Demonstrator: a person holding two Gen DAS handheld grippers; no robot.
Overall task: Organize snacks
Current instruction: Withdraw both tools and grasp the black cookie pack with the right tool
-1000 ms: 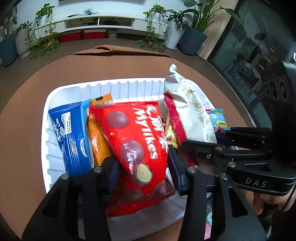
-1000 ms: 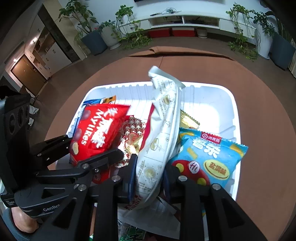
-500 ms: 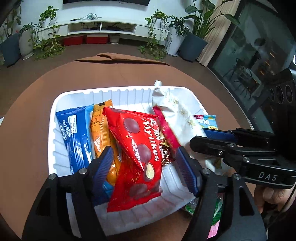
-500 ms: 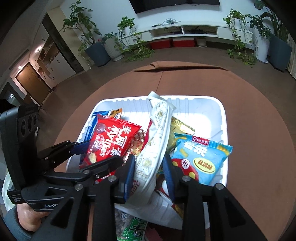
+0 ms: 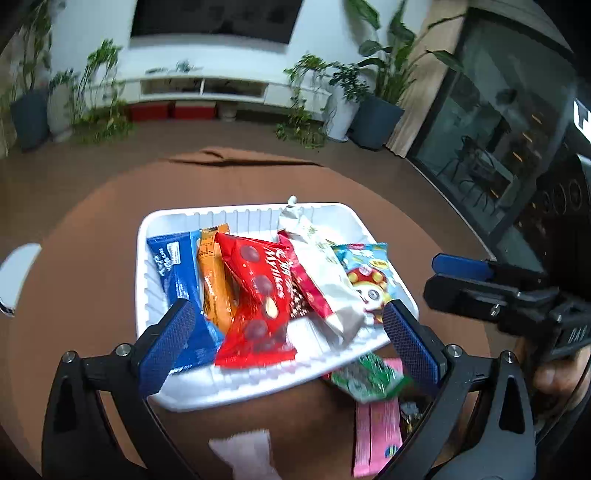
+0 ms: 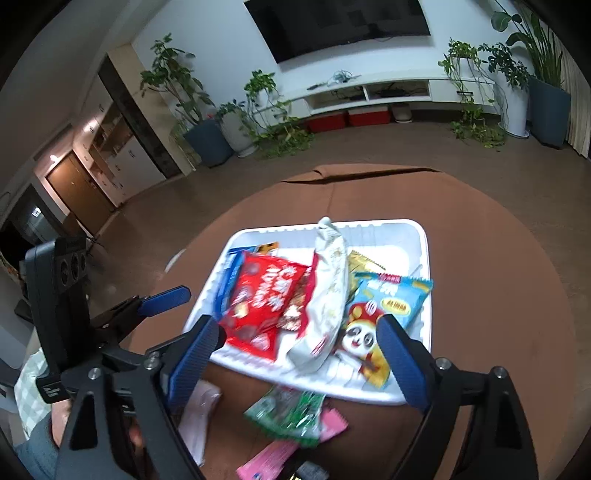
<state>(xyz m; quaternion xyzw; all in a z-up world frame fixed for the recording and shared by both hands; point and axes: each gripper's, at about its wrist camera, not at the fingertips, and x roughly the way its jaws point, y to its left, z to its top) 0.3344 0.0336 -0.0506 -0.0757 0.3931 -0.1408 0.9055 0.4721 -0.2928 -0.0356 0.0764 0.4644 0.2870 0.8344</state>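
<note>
Snacks packed side by side in white ribbed tray (image 5: pixel 255 384) on round brown table (image 5: pixel 74 236). Left to right in tray, left wrist view: blue wafer pack (image 5: pixel 177 273) against left wall; orange bar (image 5: pixel 214 280) just beside it; red Mylikes bag (image 5: pixel 258 295) overlapping orange bar, near end on tray floor; red-edged pack (image 5: pixel 306 291) partly under silver-white bag (image 5: pixel 325 273), which runs from far wall toward near rim; light blue panda bag (image 5: pixel 369 273) at right wall. Gold wrapper (image 6: pixel 364 263) visible only from right wrist view, behind panda bag.

Left gripper (image 5: pixel 291 336): jaws released, spread wide, just been opening; nothing between pads, blue pads apart from red bag, above near rim of tray. Right gripper (image 6: pixel 299 350): jaws released, just been opening; silver-white bag lying free in tray between and beyond fingers, no pad contact. Each gripper seen from the other's camera, at left and right of tray respectively. Hand (image 5: pixel 554 373) on right gripper handle at right edge, left wrist view.

Outside tray, on table near the near rim: green packet (image 5: pixel 369 376), pink packet (image 5: pixel 376 435), pale packet (image 5: pixel 247 454) further left. Motion blur heavy here; print on these unreadable, pale one possibly translucent.

Background, far: potted plants (image 6: pixel 266 114), white low shelf (image 6: pixel 388 92), dark wall screen (image 6: pixel 340 26).
</note>
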